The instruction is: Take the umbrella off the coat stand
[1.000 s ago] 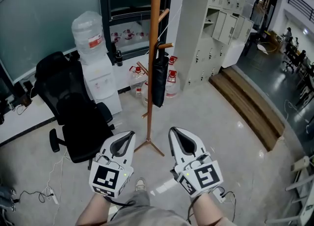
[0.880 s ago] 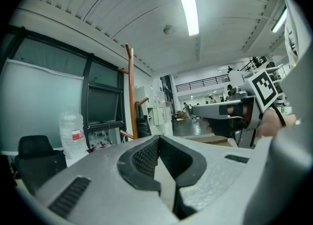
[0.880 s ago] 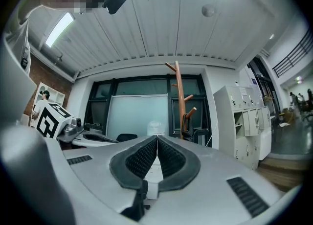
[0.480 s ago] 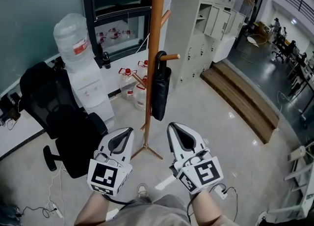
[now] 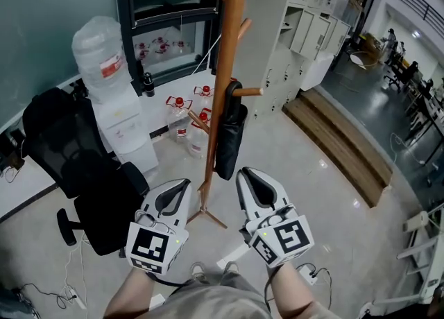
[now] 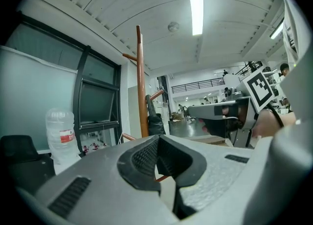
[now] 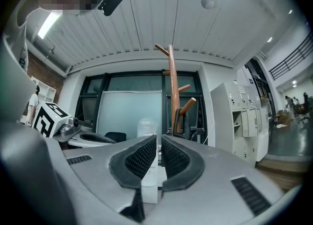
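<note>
Two clenched: left gripper (image 5: 182, 184), right gripper (image 5: 243, 173) | umbrella (image 5: 229, 143) black, furled, on coat stand (image 5: 225, 61)

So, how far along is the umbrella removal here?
Done: nothing; the black folded umbrella hangs by its hooked handle on a peg of the wooden coat stand. In hand: the left gripper and right gripper, both shut and empty, are short of it. Left: grasp, lift it off.
</note>
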Demonstrator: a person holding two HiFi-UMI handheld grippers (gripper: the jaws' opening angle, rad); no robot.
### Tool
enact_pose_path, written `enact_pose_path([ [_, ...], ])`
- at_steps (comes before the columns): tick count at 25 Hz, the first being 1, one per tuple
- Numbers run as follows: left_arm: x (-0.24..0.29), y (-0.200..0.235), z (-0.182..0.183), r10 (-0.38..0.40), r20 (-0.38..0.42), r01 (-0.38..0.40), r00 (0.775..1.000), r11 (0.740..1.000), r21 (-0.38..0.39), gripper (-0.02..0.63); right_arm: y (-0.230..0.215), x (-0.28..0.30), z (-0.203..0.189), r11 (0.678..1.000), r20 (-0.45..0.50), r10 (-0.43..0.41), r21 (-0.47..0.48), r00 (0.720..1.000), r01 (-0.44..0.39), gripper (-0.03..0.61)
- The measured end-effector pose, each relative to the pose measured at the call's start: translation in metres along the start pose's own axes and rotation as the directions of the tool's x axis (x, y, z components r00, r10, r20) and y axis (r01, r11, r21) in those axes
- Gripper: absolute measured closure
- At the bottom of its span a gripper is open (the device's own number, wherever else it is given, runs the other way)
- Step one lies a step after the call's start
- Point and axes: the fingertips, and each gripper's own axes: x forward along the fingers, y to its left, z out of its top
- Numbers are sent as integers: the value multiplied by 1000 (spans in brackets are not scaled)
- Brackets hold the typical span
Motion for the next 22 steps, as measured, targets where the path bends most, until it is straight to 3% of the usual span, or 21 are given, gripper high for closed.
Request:
enact_pose_path([
  [2,9,1,0,-1,0,1,1000,1000,-7,606,-10,6,-1,1000,-8,7,-1,1000,-7,558],
  [5,20,1,1,-23,8,23,1000,998,-53,606,-20,19,-10,999,-51,46,-14,998,-47,446],
  [7,27,1,5,-20,13,21,1000,998,-65,606,-27,28,-16,997,-76,67,-31,995,-69,409],
  [22,78,12,-3,77,-48,-77,996,997,-1,606,-76,93,-67,992,-172,122,-1,978,-124,310],
])
